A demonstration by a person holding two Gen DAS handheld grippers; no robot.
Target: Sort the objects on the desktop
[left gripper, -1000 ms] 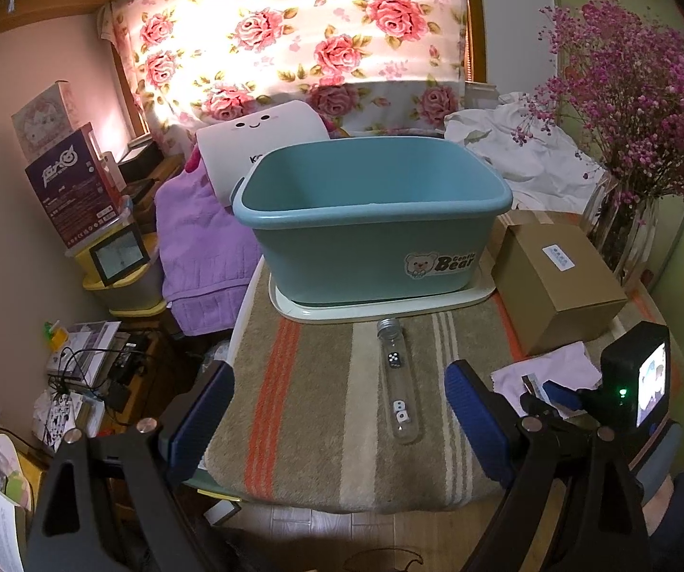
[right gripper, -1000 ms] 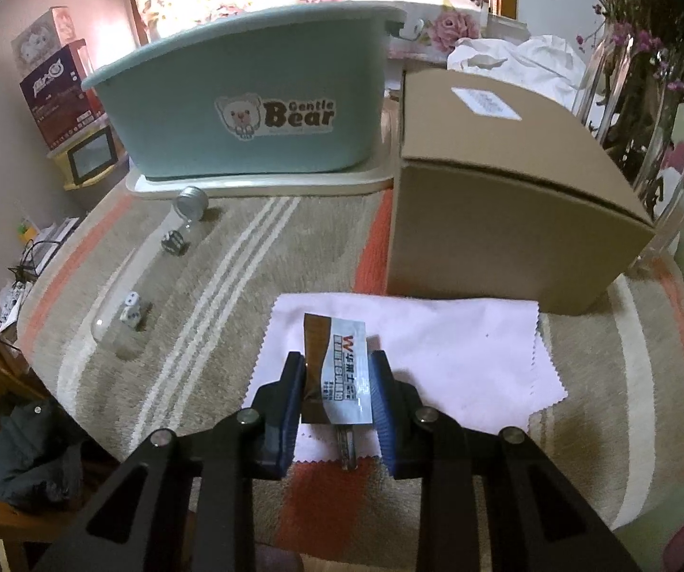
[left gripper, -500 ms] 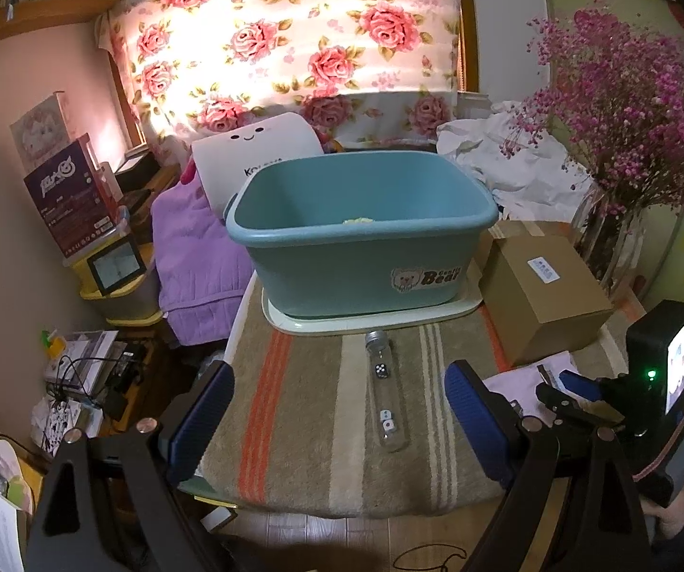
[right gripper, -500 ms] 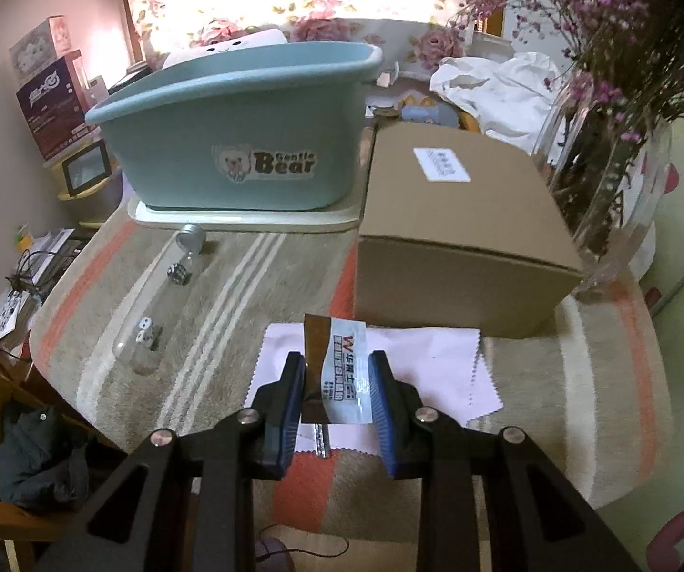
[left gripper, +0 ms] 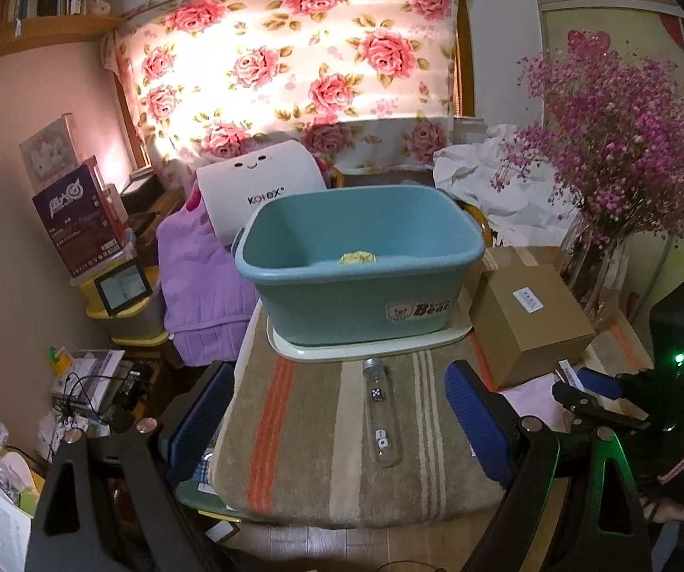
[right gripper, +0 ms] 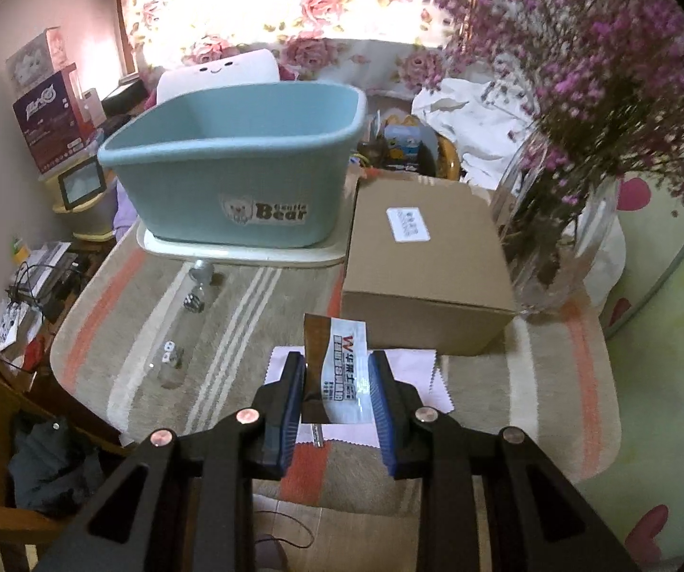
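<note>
My right gripper (right gripper: 337, 372) is shut on a white and brown sachet (right gripper: 339, 362) and holds it up above a white cloth (right gripper: 413, 376) on the striped towel. A teal tub (right gripper: 237, 176) stands at the back on a cream tray (right gripper: 246, 252); in the left wrist view the tub (left gripper: 361, 267) holds a small yellow thing (left gripper: 357, 257). A clear tube with dice (left gripper: 381, 412) lies on the towel in front of the tub; it also shows in the right wrist view (right gripper: 177, 329). My left gripper (left gripper: 337, 414) is open and empty, held back above the towel's near edge.
A cardboard box (right gripper: 425, 262) stands right of the tub. A glass vase of purple flowers (right gripper: 561, 248) stands right of the box. A white tissue box (left gripper: 260, 181) and purple cloth (left gripper: 199, 286) lie behind and left of the table. Clutter covers the floor at left.
My right gripper has risen and pulled back with the sachet, lifting it off the white cloth. My left gripper has also pulled back and up, staying open.
</note>
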